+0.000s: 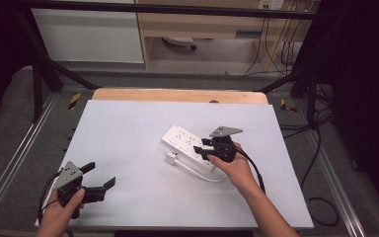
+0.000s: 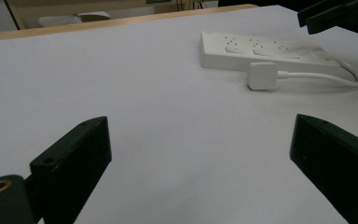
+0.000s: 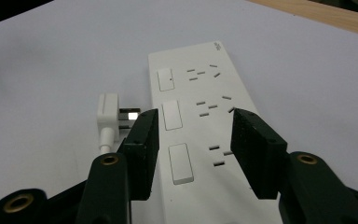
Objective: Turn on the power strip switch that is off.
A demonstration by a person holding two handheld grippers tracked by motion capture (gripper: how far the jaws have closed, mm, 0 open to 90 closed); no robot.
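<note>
1. The white power strip (image 1: 189, 143) lies near the middle of the white surface (image 1: 128, 148); its plug (image 1: 171, 158) rests on the surface just beside the strip's near long edge, the cable (image 1: 202, 173) looping round to the strip's end.
2. The right claw (image 1: 206, 147) hovers over the strip, jaws parted and empty, straddling its width.
3. The left claw (image 1: 101, 182) is spread wide, holding nothing, well apart from the strip.
4. Likely step: gripping the strip. Centre the jaws on both long edges before closing, clear of the plug.
5. The cable's junction with the strip sits hidden under the right hand (image 1: 234, 168).
</note>
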